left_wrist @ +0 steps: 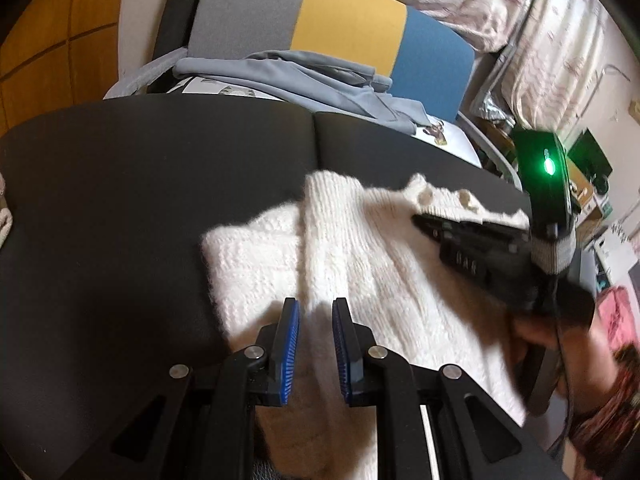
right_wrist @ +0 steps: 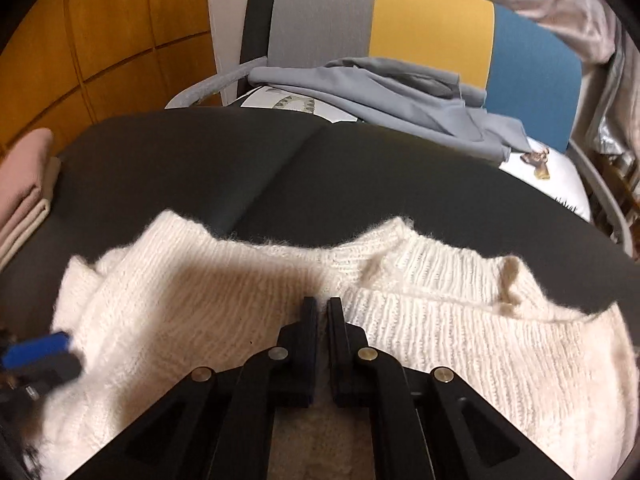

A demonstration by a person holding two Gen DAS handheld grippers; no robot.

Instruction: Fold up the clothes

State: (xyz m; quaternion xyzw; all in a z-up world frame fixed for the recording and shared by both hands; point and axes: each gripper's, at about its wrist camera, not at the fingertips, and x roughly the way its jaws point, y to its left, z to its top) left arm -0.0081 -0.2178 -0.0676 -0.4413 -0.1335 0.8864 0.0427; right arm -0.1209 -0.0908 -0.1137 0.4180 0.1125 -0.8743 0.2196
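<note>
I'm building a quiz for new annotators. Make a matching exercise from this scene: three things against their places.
Things:
1. white sweater
2. grey garment
3. pink folded cloth

Places:
A. draped over the chair seat
B. at the left edge of the black table
C. spread on the table, under both grippers

Pairs: 1-C, 2-A, 3-B

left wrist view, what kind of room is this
Most likely a lived-in bedroom or home room. Rumpled floral bedding is piled behind a grey, yellow and blue chair draped with a grey garment, and a white knitted sweater lies on a dark surface.
</note>
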